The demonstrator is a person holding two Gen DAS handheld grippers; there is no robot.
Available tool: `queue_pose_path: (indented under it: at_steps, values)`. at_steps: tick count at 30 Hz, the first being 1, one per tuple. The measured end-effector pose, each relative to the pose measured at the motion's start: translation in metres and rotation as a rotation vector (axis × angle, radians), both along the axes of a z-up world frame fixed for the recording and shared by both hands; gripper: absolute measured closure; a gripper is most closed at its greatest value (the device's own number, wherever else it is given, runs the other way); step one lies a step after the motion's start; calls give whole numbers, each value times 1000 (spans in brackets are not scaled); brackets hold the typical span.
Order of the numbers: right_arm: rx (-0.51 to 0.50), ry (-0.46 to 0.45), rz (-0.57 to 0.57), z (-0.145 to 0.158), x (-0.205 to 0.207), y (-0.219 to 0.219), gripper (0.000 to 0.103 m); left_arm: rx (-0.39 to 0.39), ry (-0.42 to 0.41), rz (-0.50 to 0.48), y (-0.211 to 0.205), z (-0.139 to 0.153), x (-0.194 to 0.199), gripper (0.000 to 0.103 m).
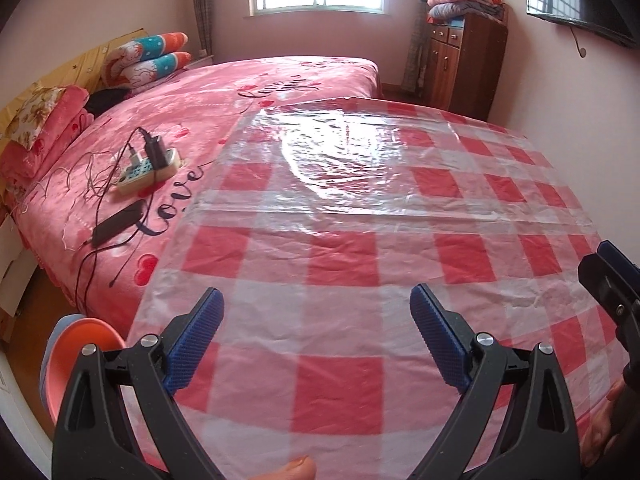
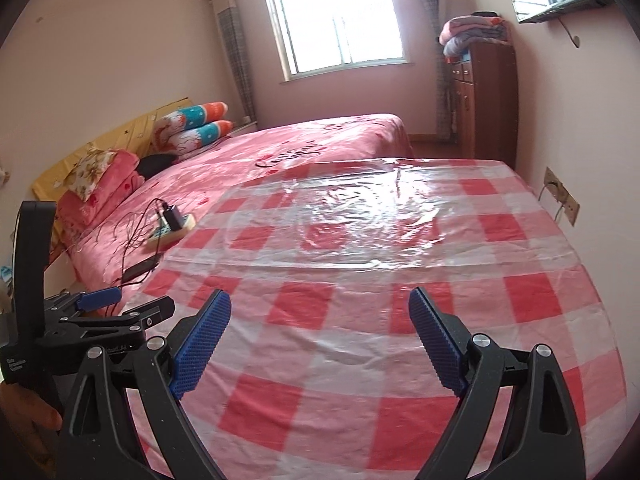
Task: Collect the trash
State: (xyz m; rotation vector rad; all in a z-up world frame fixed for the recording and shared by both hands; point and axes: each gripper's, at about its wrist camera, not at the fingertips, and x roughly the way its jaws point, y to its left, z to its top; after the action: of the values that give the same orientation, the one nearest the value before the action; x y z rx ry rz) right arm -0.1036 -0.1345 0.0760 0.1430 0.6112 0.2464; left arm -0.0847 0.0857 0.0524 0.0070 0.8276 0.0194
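Left wrist view: the left gripper (image 1: 316, 336) hangs wide open and empty over the checked plastic tablecloth (image 1: 360, 216); no trash shows anywhere here. A power strip (image 1: 150, 170) with trailing cables on the pink bed (image 1: 240, 92) could snag a careless sweep

Right wrist view: the right gripper (image 2: 320, 340) is likewise spread wide, holding nothing, and the slick tablecloth might bunch under its fingertips

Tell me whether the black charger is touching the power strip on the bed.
Touching. The left wrist view shows the black charger plugged upright into the power strip, with no gap between them.
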Motion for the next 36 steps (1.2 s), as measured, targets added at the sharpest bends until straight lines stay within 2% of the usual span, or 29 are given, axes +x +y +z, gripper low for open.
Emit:
queue_pose_path:
  at_steps: [7, 17, 36]
  values:
    - [7, 1, -50, -4, 4, -23, 14, -11, 6, -33, -22, -3, 9, 9]
    - [-21, 15, -103, -8, 9, -38, 14, 28, -12, -74, -56, -3, 19, 9]
    - [-41, 63, -102, -20, 22, -38, 14, 31, 10, -58, -61, -17, 33, 8]
